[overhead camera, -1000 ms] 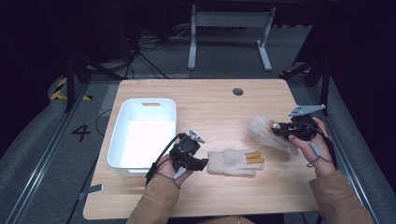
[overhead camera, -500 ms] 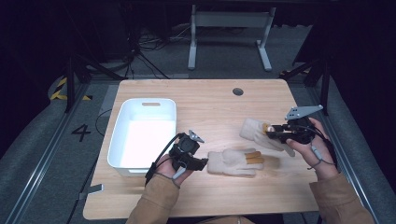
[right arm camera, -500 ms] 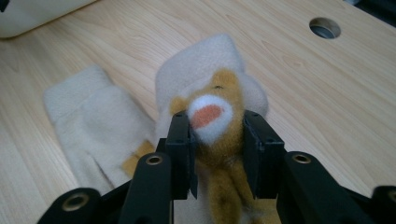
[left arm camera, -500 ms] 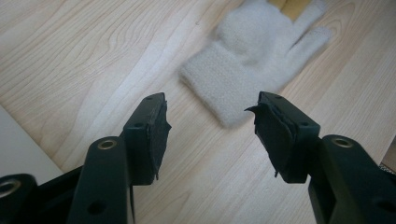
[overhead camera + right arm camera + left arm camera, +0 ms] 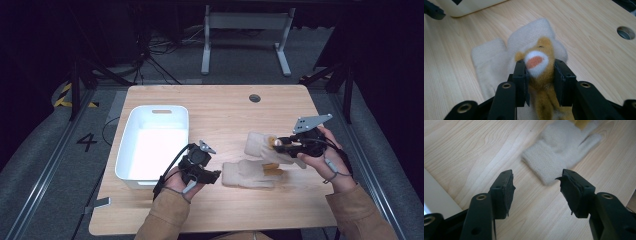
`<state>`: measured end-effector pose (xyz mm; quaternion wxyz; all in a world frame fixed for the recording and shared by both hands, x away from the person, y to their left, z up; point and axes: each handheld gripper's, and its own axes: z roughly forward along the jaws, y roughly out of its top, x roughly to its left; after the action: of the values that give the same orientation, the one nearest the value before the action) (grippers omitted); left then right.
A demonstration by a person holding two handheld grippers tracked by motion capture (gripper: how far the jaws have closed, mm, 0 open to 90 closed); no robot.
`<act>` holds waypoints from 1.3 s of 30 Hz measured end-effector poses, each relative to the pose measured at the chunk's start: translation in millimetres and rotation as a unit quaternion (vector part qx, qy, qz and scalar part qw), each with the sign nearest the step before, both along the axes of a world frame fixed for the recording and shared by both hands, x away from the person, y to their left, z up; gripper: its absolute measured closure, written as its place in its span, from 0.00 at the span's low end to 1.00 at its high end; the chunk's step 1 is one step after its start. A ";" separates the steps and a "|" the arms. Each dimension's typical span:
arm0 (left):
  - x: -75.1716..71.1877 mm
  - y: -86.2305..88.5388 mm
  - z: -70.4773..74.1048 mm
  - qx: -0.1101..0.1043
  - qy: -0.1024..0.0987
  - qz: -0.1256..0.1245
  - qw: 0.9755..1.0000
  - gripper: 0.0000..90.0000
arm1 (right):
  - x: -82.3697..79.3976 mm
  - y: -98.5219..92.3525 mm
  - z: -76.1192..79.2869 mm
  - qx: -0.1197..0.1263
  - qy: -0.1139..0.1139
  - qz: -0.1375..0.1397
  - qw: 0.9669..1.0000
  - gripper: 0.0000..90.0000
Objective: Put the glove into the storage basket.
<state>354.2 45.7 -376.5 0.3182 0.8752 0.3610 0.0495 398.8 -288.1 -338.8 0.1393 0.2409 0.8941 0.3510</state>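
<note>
Over the last second we carried the second glove [image 5: 262, 145], pinched by its orange patch in the right gripper [image 5: 280, 145], toward the flat glove [image 5: 250, 173] right of the white bin [image 5: 152, 145], probably pairing them. Left gripper [image 5: 212, 175] gaped empty. Two gloves, one bin.

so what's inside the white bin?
The white bin looks empty where its floor shows. Its near wall and the left claw hide the closest strip.

We saw two cream fleece gloves on the wooden table: one glove [image 5: 248, 173] lay flat, the other glove [image 5: 260, 145], with an orange animal patch, overlapped its fingers.
</note>
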 end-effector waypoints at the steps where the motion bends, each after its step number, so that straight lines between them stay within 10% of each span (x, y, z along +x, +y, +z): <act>1: -0.1 -0.4 0.3 -0.001 0.001 -0.003 1.000 0.49 | -0.7 1.9 -0.3 0.000 0.001 0.006 1.000 0.74; 39: -1.6 -4.8 -0.1 -0.002 0.000 -0.014 1.000 0.49 | -3.9 50.3 -38.3 0.006 0.067 0.119 0.991 0.74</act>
<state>352.6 41.0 -376.6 0.3203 0.8795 0.3491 0.0443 395.0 -237.7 -377.1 0.0348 0.1565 0.9216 0.3533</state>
